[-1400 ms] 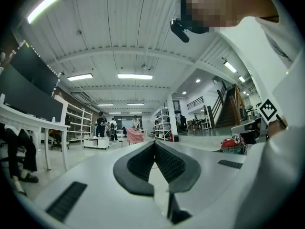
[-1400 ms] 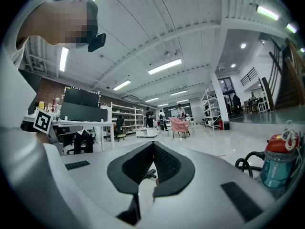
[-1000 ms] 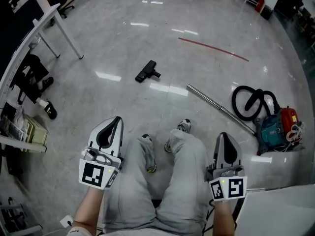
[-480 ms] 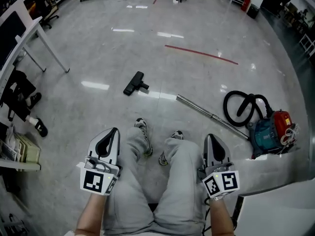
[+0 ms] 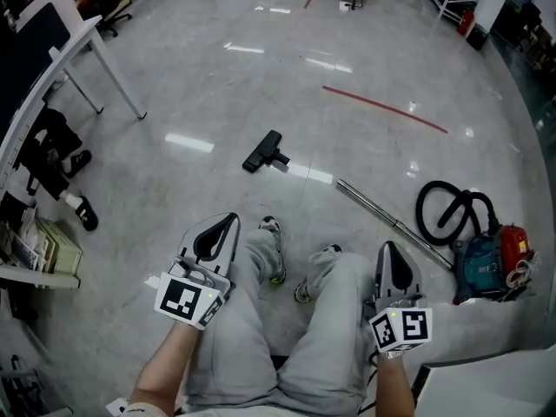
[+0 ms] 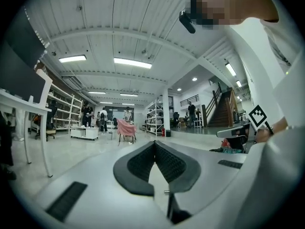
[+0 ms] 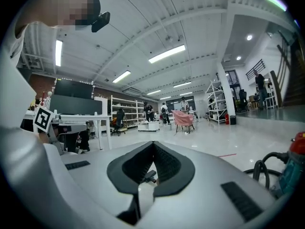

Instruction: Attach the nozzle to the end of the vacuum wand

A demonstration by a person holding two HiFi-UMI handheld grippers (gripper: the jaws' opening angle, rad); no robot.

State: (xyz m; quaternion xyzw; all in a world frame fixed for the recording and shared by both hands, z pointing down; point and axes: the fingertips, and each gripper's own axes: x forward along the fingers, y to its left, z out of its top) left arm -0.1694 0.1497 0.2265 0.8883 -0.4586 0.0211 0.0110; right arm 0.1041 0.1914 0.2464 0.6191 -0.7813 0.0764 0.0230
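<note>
Both pairs of fingers are pressed shut, empty: the left gripper (image 5: 224,224) and right gripper (image 5: 391,254) hang level over the person's grey-trousered knees (image 5: 261,320). Ahead on the glossy grey floor (image 5: 174,189), at twelve o'clock from the left gripper, lies the black plastic floor nozzle (image 5: 264,150), untouched. At four o'clock from it, well apart, the long silver metal vacuum wand (image 5: 391,221) slants away to the looped black hose (image 5: 452,207) and the teal-and-red canister vacuum (image 5: 486,263), at three o'clock of the right gripper.

The floor (image 5: 174,85) looks glossy (wand (image 5: 391,219) shiny metal, nozzle (image 5: 263,151) matt black plastic).
</note>
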